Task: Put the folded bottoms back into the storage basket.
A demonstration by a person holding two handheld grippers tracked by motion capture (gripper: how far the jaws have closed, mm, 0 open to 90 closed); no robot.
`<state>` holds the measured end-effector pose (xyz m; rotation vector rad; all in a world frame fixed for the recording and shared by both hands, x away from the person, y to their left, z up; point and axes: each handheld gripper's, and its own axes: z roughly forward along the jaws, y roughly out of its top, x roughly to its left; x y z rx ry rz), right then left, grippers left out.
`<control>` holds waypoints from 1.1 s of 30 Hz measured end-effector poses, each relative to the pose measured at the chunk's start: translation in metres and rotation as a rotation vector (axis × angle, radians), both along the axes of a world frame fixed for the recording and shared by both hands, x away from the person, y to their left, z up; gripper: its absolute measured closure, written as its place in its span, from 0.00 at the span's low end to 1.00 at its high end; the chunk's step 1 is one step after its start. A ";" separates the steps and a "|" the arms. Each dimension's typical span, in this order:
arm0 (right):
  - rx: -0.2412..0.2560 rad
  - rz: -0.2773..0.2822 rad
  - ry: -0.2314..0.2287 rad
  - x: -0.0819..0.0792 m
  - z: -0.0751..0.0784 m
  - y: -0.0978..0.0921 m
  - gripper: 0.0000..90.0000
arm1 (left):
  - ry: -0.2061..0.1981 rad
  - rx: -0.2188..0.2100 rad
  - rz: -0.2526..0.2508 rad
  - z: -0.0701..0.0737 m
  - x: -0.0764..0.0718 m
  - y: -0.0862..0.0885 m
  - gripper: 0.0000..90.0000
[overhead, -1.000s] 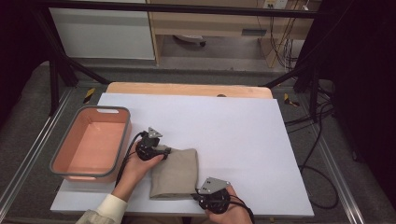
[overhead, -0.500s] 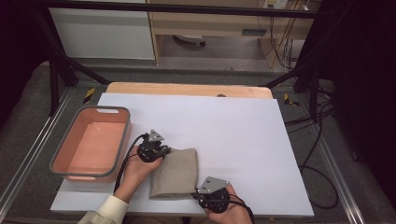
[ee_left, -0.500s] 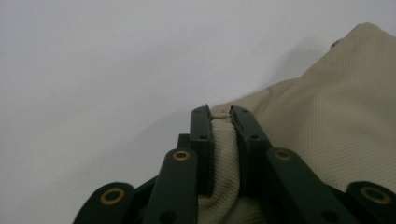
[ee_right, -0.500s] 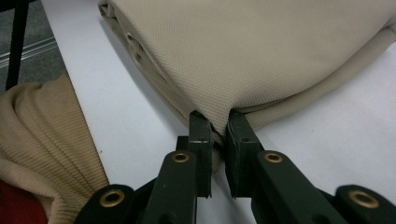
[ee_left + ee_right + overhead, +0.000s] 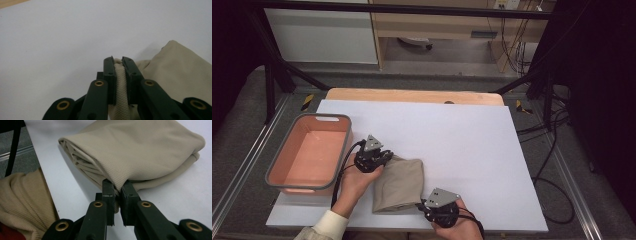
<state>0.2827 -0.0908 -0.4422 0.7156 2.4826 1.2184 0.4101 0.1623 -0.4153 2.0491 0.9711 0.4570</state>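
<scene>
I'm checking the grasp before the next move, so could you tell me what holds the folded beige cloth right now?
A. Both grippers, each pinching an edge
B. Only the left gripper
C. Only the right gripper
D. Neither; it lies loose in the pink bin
A. The left gripper has its jaws shut on a fold of the cloth, and the right gripper pinches another edge, with the cloth on the table beside the bin.

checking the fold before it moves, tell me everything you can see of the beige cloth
The beige cloth is a fine-knit fabric folded into a thick, roughly rectangular bundle, with several stacked layers showing along one edge in the right gripper view. It lies on the white table, right of the pink bin. The left gripper is clamped on its far left corner, the right gripper on its near edge. It looks plain, with no visible print.
</scene>
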 end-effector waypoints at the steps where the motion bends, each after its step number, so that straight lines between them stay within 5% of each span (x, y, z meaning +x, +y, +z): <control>1: 0.001 -0.001 0.000 0.000 0.001 0.000 0.93 | -0.003 -0.002 -0.002 0.001 -0.001 0.000 0.92; 16: 0.020 -0.004 -0.003 0.000 0.008 -0.004 0.93 | -0.052 -0.006 -0.029 0.020 -0.009 -0.008 0.92; 33: 0.044 0.022 -0.001 0.014 0.034 -0.002 0.93 | -0.054 0.011 -0.044 0.050 0.006 -0.019 0.92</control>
